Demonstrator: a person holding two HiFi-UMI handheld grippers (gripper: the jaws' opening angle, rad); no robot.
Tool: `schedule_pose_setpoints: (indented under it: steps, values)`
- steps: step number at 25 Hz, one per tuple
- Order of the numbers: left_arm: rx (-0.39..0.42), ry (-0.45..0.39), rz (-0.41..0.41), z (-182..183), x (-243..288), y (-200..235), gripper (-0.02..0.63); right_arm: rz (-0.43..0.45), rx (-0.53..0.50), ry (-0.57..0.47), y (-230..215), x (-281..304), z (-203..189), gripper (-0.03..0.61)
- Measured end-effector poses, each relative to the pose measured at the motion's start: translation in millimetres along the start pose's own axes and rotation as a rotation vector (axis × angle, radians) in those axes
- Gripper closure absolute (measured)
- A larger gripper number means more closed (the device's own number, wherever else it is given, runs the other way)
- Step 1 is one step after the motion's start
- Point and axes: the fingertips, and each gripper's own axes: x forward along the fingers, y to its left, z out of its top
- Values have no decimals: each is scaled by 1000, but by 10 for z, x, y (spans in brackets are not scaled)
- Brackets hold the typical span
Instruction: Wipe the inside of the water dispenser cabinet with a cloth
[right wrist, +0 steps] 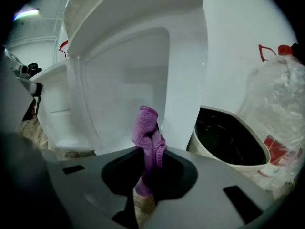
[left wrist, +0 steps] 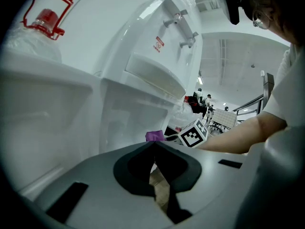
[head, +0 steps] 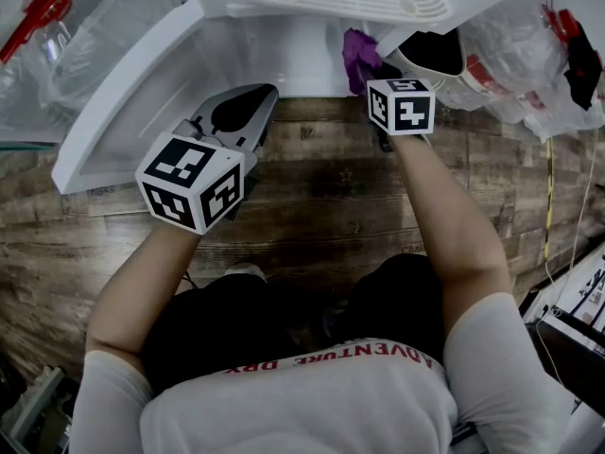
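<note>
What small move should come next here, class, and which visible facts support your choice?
Probably push the right gripper forward until the purple cloth clamped in it meets the cabinet's back wall. The door stands open, the cloth points into the opening and seems to touch nothing yet. The left gripper is shut and empty.

The water dispenser (head: pixel 312 55) runs off the top edge of the head view. The lower end of the purple cloth (right wrist: pixel 148 132) vanishes between the jaws of the right gripper (right wrist: pixel 151 159). A bottle (head: pixel 85 36) at upper left and another at upper right are cropped. Distant people (left wrist: pixel 202 99), centre right of the left gripper view, are too small to make out.
</note>
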Motion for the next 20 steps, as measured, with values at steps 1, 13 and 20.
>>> schedule_pose_setpoints:
  steps: [1, 13, 20]
  values:
    - [0, 2, 0, -11, 5, 5, 586, 2, 0, -12, -6, -39, 47, 514]
    - [-19, 27, 5, -133, 17, 77, 586, 41, 86, -176, -30, -429, 572, 514]
    - [-16, 24, -8, -147, 20, 53, 586, 53, 110, -270, -56, -646, 874, 515]
